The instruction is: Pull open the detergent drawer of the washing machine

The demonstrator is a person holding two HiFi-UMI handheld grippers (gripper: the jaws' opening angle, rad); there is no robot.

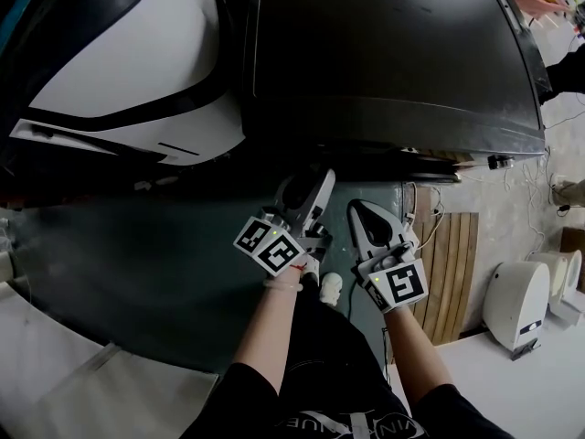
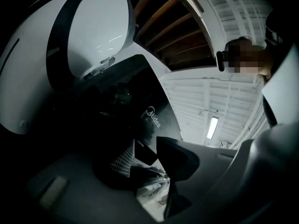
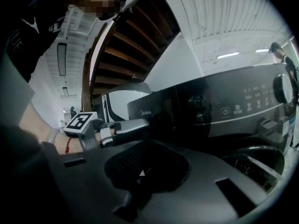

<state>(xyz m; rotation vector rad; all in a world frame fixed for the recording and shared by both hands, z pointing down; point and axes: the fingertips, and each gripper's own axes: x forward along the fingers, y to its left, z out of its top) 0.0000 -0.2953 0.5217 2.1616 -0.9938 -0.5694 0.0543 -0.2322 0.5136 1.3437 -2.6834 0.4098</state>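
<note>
The dark washing machine (image 1: pixel 384 53) fills the top of the head view. Its detergent drawer front (image 3: pixel 152 110), which bears the brand mark (image 2: pixel 154 117), sits at the left end of the control panel (image 3: pixel 243 104) and looks flush with it. My left gripper (image 1: pixel 320 186) points at that left end, close to the drawer front; whether it touches is hidden. Its jaws stand apart (image 2: pixel 149 164) and I see nothing gripped between them. My right gripper (image 1: pixel 358 210) hangs just to its right, short of the machine, with its pads (image 3: pixel 140 174) together on nothing.
A white and black appliance (image 1: pixel 119 62) stands to the left of the washer. Below the panel lies the drum opening (image 3: pixel 254 160). A wooden slat pallet (image 1: pixel 448 263) and a white device (image 1: pixel 516 300) are on the floor at right. A person (image 3: pixel 279 50) stands far off.
</note>
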